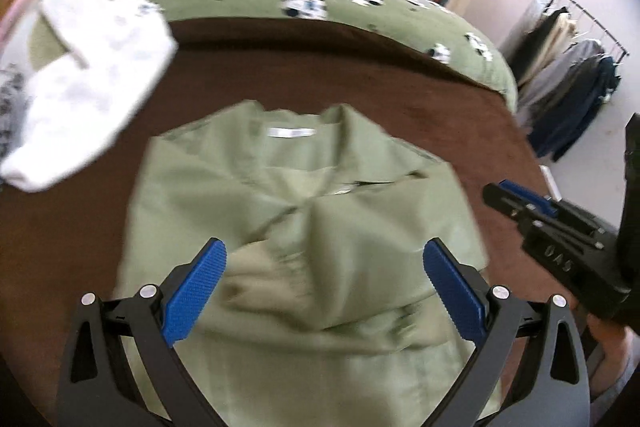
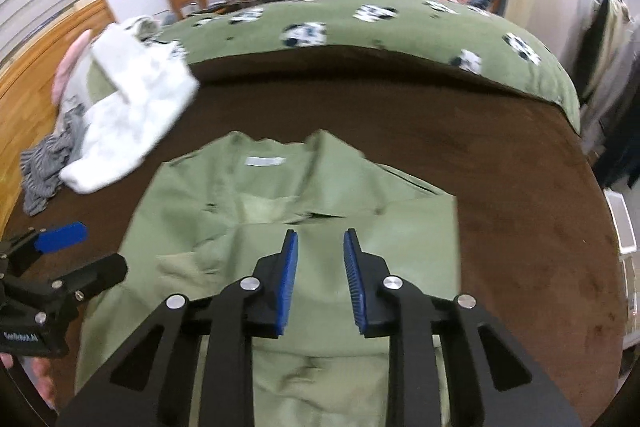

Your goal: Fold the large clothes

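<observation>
Green shirt [image 1: 304, 227] lying part-folded on brown blanket [image 1: 400, 75]. Left gripper [image 1: 324, 283] hovering wide open, right gripper [image 2: 320, 279] narrowly parted, both empty. Next fold is needing aligned edges, smoothed flat.

Left gripper [image 1: 324, 291] points steeply downward, blue pads spread wide and gripping nothing. Right gripper [image 2: 320, 279], angled down alongside it, has its pads drawn close, a narrow gap between them.

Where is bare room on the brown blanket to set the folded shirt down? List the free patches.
Free: the brown blanket right of the green shirt, out to the bed's edge; also the strip between the shirt's collar and the green patterned duvet. Crowded: the left side, where the white garment and grey striped cloth lie.
</observation>
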